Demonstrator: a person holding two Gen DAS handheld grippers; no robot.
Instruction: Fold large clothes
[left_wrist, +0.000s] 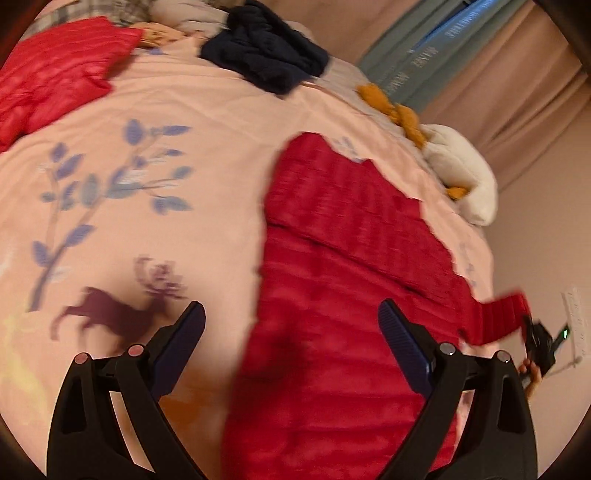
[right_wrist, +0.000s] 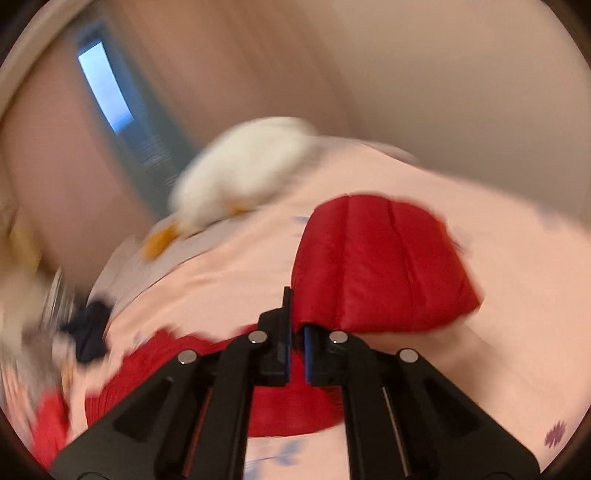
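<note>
A red quilted jacket (left_wrist: 343, 295) lies spread on the pink bedspread (left_wrist: 166, 110). My left gripper (left_wrist: 291, 317) is open and empty, hovering above the jacket's near left edge. My right gripper (right_wrist: 295, 317) is shut on a red sleeve (right_wrist: 376, 266) of the jacket and holds it lifted above the bed. That sleeve (left_wrist: 495, 317) and the right gripper (left_wrist: 541, 341) also show at the right edge of the left wrist view. The right wrist view is blurred by motion.
A second red garment (left_wrist: 51, 77) lies at the far left of the bed, a dark navy garment (left_wrist: 266, 55) at the far side. A white plush toy (left_wrist: 461, 173) with orange parts lies at the bed's right edge. Curtains (left_wrist: 517, 74) hang behind.
</note>
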